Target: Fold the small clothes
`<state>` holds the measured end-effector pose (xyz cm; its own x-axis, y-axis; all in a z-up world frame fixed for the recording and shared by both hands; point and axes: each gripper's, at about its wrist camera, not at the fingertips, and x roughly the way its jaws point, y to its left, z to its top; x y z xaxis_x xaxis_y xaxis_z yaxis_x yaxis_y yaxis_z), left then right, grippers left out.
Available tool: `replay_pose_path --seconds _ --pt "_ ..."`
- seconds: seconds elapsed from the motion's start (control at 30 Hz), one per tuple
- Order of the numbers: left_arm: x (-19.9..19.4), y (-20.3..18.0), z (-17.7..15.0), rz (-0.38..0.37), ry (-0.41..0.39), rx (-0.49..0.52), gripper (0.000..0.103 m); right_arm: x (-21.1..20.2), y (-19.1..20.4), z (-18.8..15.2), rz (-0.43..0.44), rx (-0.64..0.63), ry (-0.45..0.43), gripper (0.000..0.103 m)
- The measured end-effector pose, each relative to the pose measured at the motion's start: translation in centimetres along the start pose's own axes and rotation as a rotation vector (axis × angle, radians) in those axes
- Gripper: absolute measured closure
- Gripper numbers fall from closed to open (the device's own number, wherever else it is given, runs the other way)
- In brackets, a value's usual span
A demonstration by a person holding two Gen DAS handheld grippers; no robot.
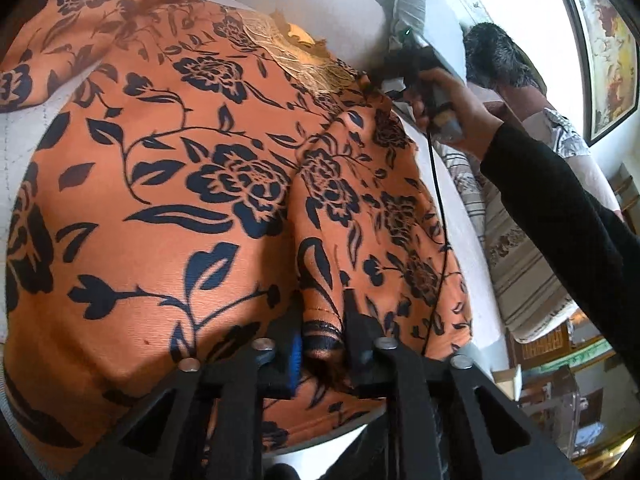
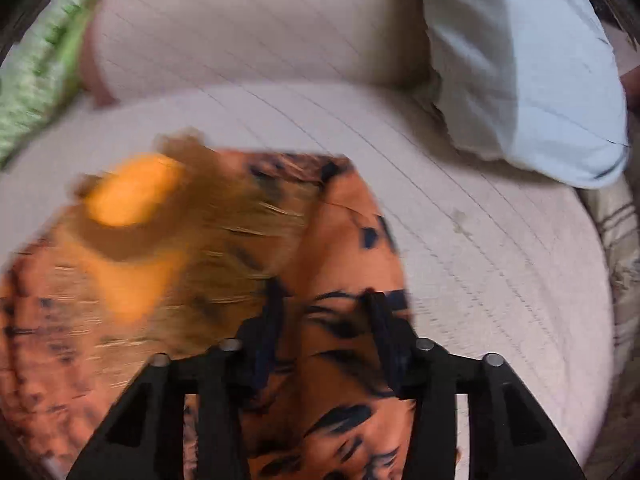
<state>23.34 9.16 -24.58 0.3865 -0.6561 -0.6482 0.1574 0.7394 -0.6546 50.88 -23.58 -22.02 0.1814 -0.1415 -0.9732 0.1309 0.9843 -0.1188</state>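
Orange floral garment (image 1: pixel 168 168) on bed; left tongs (image 1: pixel 322 334) pinch folded edge, right tongs (image 2: pixel 322 312) grip cloth

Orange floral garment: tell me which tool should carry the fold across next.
Left, probably. The left tool pinches a bunched hem of the orange floral garment, in sharp view. The right tool straddles cloth near the neckline, but its view is blurred.
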Motion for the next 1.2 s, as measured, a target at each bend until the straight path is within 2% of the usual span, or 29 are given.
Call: replay_pose_path --seconds 0.03,0.07,0.13,0.23,0.3,0.33,0.4,0.47,0.5,0.57,0.6,0.73,0.83,0.87,0.9,0.93,0.97,1.0,1.03,1.1,1.13,1.2 --pt "-0.3 -0.2 0.0 -0.007 -0.005 -0.003 0.094 0.4 -0.1 -0.1 -0.021 0.003 0.008 0.096" --pt "-1.1 -0.2 -0.1 -0.029 -0.021 -0.003 0.095 0.1 -0.4 -0.2 -0.019 0.026 -0.005 0.096" --pt "-3.2 -0.7 -0.2 -0.051 -0.077 0.017 0.095 -2.1 -1.2 -0.2 0.039 0.069 -0.077 0.096" --pt "-4.7 0.1 -0.4 -0.019 -0.123 -0.007 0.095 -4.1 -2.5 0.1 0.145 0.138 -0.130 0.096" --pt "-4.0 1.1 -0.2 0.031 -0.105 -0.045 0.093 -3.3 -2.6 0.8 0.194 0.153 -0.106 0.095" --pt "-3.4 1.5 0.0 0.044 -0.081 -0.071 0.093 -2.5 -2.4 0.9 0.219 0.138 -0.081 0.089" --pt "-2.8 2.1 0.0 0.051 -0.037 -0.113 0.089 -1.0 -1.8 0.7 0.237 0.095 -0.014 0.086" --pt "-3.0 1.7 -0.1 0.055 -0.027 -0.108 0.079 -2.7 -2.4 -0.7 0.266 0.105 -0.055 0.085" --pt "-3.6 1.3 -0.1 0.055 -0.042 -0.101 0.076 -4.2 -3.0 -2.1 0.305 0.111 -0.094 0.082" --pt "-4.5 0.7 -0.1 0.050 -0.065 -0.077 0.069 -7.1 -4.4 -5.5 0.362 0.118 -0.144 0.059" --pt "-5.1 0.4 -0.1 0.053 -0.081 -0.063 0.064 -8.3 -5.2 -7.7 0.379 0.120 -0.163 0.057" --pt "-6.0 0.0 0.6 0.077 -0.103 -0.060 0.064 -9.2 -8.4 -16.6 0.413 0.158 -0.150 0.060" --pt "-6.0 -0.3 0.8 0.105 -0.104 -0.049 0.064 -7.9 -9.4 -20.3 0.448 0.201 -0.096 0.066" --pt "-5.6 -0.3 0.9 0.112 -0.081 -0.054 0.064 -7.7 -9.3 -21.3 0.427 0.201 -0.101 0.067" --pt "-5.1 -0.1 0.9 0.138 -0.046 -0.076 0.065 -7.8 -9.4 -22.7 0.363 0.191 -0.112 0.068" --pt "-4.3 0.0 1.1 0.161 -0.023 -0.086 0.068 -7.7 -9.7 -23.8 0.304 0.185 -0.111 0.068" --pt "-4.0 0.1 0.7 0.204 0.015 -0.090 0.089 -7.3 -10.2 -24.7 0.274 0.191 -0.097 0.069" --pt "-4.1 0.0 0.4 0.237 0.015 -0.085 0.091 -6.8 -11.0 -25.8 0.262 0.210 -0.073 0.072" --pt "-4.5 -0.1 0.1 0.260 0.002 -0.086 0.091 -6.7 -12.0 -26.8 0.246 0.228 -0.065 0.079" --pt "-5.6 -0.3 -0.7 0.256 -0.015 -0.090 0.091 -7.7 -14.0 -28.7 0.291 0.267 -0.086 0.080" --pt "-6.1 -0.4 -1.1 0.239 -0.012 -0.103 0.091 -8.4 -14.6 -29.5 0.299 0.288 -0.097 0.073" --pt "-6.7 -0.9 -1.5 0.212 -0.002 -0.112 0.087 -10.2 -15.5 -31.4 0.360 0.308 -0.128 0.073"
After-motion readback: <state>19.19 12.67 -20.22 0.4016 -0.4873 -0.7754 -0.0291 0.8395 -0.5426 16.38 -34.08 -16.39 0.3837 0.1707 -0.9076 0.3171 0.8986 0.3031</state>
